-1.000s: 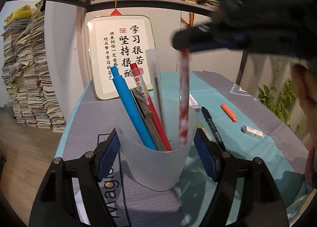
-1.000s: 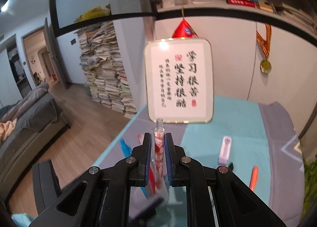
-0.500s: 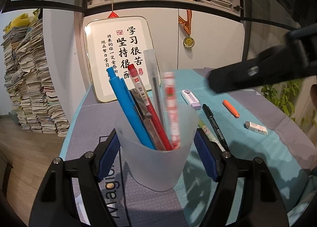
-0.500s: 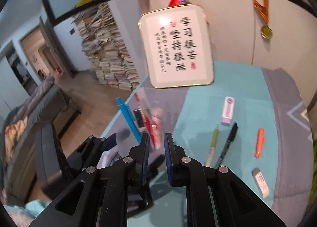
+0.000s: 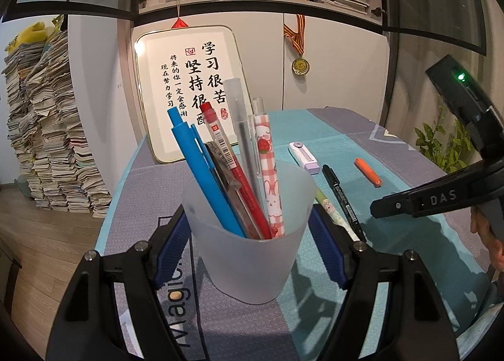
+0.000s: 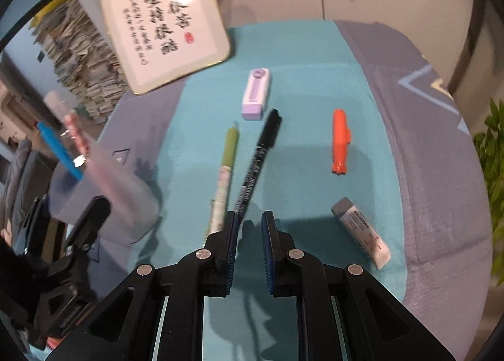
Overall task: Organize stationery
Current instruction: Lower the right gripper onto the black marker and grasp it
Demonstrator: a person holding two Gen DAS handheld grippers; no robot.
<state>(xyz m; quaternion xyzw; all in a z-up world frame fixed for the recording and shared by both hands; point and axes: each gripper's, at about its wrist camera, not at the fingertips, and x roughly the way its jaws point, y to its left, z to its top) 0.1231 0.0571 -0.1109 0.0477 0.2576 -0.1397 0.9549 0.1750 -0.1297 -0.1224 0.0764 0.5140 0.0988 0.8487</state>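
— Frosted, translucent plastic: the cup tapers downward, and the left claw has its blue ribbed pads pressed to both sides of it, near the desk's left edge.

— What stands in the cup?

— A matte blue pen, a red pen with a barcode label, a clear-capped pen, and a pink checked pen printed with a strawberry and rabbits.

— And the right claw?

— Its pads are nearly together, gripping nothing; it points down over the teal woven cloth, just short of a black marker with small white lettering too fine to read.

— What else lies there?

— A green-capped patterned pen beside the marker, a lilac-and-white correction tape nearer the far edge, an orange fish-shaped piece, and a sleeved white eraser toward the right edge.

— Any readable writing?

— "DAS" on the right claw's arm; "Magic" on the grey mat.
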